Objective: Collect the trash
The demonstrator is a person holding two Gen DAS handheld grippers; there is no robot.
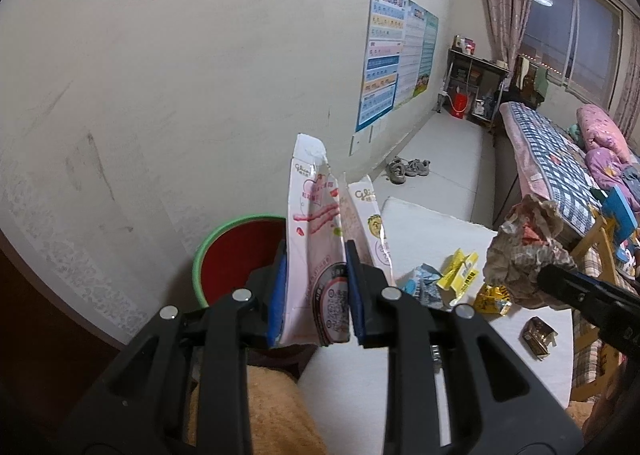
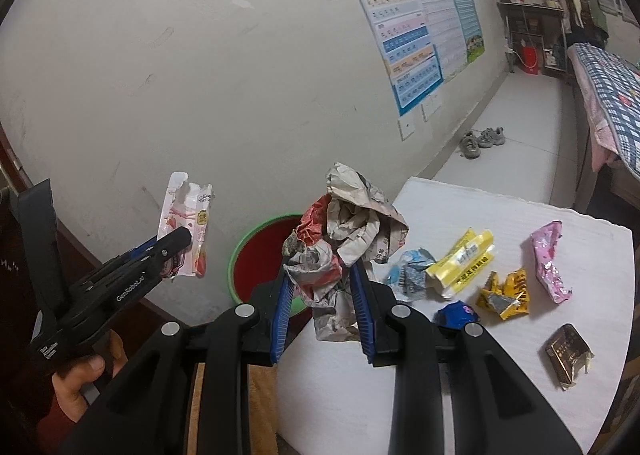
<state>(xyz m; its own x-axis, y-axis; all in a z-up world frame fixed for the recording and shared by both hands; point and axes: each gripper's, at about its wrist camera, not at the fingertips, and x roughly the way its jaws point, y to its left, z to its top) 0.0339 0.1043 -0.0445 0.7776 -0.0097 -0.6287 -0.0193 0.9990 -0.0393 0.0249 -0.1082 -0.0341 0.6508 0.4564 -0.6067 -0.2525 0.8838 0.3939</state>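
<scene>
left tongs (image 1: 316, 287) clamp pink snack wrappers (image 1: 316, 255); right tongs (image 2: 322, 295) clamp crumpled newspaper (image 2: 348, 231); green bin (image 2: 260, 259) below, wrappers (image 2: 460, 267) beside.

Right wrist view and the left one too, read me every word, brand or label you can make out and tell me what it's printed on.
"GenRobot.AI": side of the left hand-held gripper.
"Glic...", cut off: top of the pink snack box held in that gripper.
Wall posters: too small to read.
Yellow wrapper, crumpled newspaper in the right hand-held gripper, dark packet: print blurred, unreadable.
</scene>
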